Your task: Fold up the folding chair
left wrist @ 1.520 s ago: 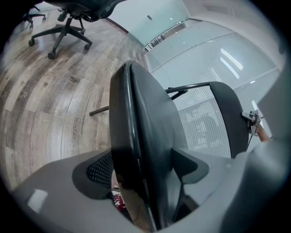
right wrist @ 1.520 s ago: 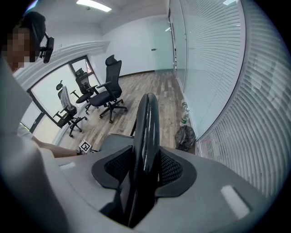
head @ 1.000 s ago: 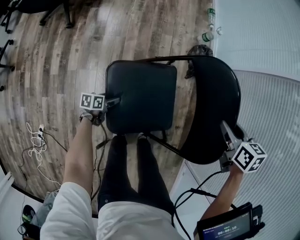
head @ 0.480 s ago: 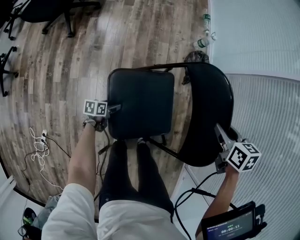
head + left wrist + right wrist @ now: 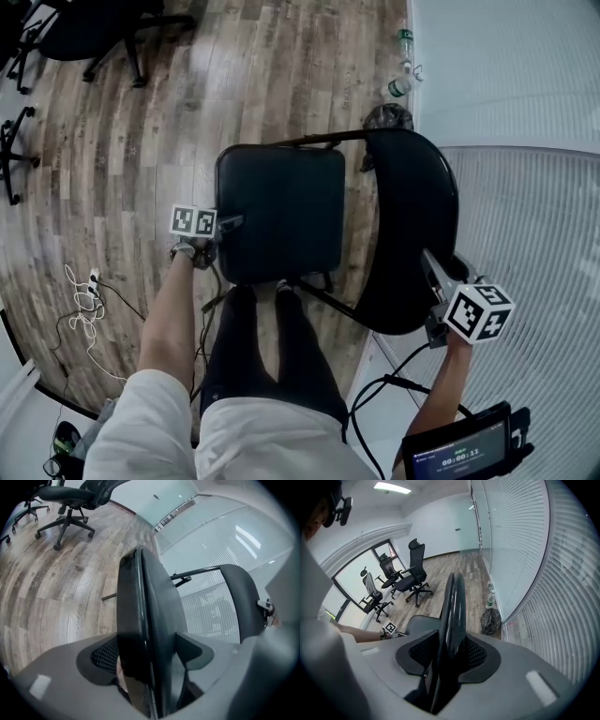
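Fingers [image 5: 101,656] of L gripper [image 5: 229,223] clamp seat [image 5: 277,211]; R gripper [image 5: 427,262] clamps backrest [image 5: 408,225].

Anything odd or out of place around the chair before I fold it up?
The chair looks intact and nothing is spilled. Only floor clutter: a dark bag close by the chair's far side, two bottles by the wall past it, and loose cables on the floor at the left.
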`<action>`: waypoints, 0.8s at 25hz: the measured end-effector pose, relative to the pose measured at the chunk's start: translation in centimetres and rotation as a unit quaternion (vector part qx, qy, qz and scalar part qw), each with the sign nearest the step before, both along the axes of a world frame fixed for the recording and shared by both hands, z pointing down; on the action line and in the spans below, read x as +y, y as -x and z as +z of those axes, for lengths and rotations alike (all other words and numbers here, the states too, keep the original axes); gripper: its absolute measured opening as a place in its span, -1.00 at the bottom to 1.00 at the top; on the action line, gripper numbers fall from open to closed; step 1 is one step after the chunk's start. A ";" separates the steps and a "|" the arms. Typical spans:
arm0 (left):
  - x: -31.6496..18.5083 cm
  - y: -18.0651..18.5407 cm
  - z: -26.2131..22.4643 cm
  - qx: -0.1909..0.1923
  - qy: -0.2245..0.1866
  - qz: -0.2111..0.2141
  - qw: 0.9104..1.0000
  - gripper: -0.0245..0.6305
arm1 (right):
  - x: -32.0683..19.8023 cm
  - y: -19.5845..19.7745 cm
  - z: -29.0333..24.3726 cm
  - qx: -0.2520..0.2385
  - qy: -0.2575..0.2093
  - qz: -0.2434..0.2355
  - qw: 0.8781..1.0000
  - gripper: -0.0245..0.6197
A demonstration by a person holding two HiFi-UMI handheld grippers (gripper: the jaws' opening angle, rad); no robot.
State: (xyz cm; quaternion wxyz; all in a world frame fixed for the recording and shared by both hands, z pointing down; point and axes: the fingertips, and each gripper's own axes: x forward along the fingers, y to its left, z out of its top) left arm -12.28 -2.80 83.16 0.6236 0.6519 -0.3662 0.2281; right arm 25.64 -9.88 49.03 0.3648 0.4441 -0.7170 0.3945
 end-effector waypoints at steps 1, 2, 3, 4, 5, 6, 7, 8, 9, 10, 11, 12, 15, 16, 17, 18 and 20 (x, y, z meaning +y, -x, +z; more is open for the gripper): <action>-0.1 -0.1 -0.2 0.001 0.000 -0.001 1.000 0.20 | 0.0 0.1 -0.1 -0.002 -0.001 0.000 1.000 -0.50; -0.2 -0.2 -0.4 0.002 0.000 -0.001 1.000 0.19 | 0.0 0.2 -0.2 -0.005 -0.002 0.001 1.000 -0.50; -0.2 -0.3 -0.6 0.002 -0.001 -0.002 1.000 0.18 | 0.1 0.3 -0.3 -0.008 -0.004 0.002 1.000 -0.52; -0.2 -0.4 -0.8 0.001 -0.001 -0.002 1.000 0.17 | 0.2 0.5 -0.5 -0.011 -0.005 0.003 1.000 -0.53; -0.1 -0.4 -1.0 -0.001 -0.001 -0.003 1.000 0.17 | 0.4 0.7 -0.6 -0.014 -0.006 0.003 1.000 -0.54; 0.0 -0.4 -1.2 -0.002 -0.001 -0.003 1.000 0.16 | 0.5 1.0 -0.7 -0.017 -0.006 0.003 1.000 -0.55; 0.1 -0.4 -1.5 -0.002 -0.001 -0.005 1.000 0.15 | 0.7 1.1 -0.7 -0.018 -0.006 0.003 1.000 -0.55; 0.2 -0.5 -1.7 -0.002 -0.001 -0.006 1.000 0.15 | 0.8 1.3 -0.8 -0.020 -0.005 0.003 1.000 -0.56; 0.3 -0.7 -2.0 -0.002 -0.002 -0.008 1.000 0.13 | 0.9 1.4 -0.9 -0.022 -0.004 0.003 1.000 -0.57; 0.3 -0.8 -2.3 -0.002 -0.003 -0.009 1.000 0.13 | 1.0 1.4 -1.0 -0.024 -0.003 0.003 1.000 -0.59; 0.2 -1.0 -2.6 -0.002 -0.004 -0.011 1.000 0.12 | 1.1 1.5 -1.1 -0.028 -0.001 0.003 1.000 -0.61; 0.1 -1.3 -2.8 -0.001 -0.005 -0.011 1.000 0.11 | 1.0 1.5 -1.2 -0.031 0.001 0.003 1.000 -0.63; -0.2 -1.8 -3.6 -0.001 -0.008 -0.013 1.000 0.08 | 0.8 1.5 -1.5 -0.037 0.006 0.001 0.999 -0.65; -0.3 -2.0 -3.9 -0.001 -0.008 -0.014 1.000 0.07 | 0.7 1.5 -1.6 -0.039 0.007 0.001 0.999 -0.65; -0.4 -2.1 -4.1 -0.001 -0.009 -0.015 1.000 0.07 | 0.7 1.5 -1.8 -0.041 0.007 0.001 0.999 -0.66; -0.5 -2.3 -4.4 0.000 -0.011 -0.016 1.000 0.06 | 0.7 1.5 -1.9 -0.042 0.008 0.001 0.999 -0.66; -0.6 -2.8 -5.0 0.007 -0.011 -0.018 1.000 0.04 | 0.6 1.4 -2.1 -0.041 0.008 0.001 0.999 -0.66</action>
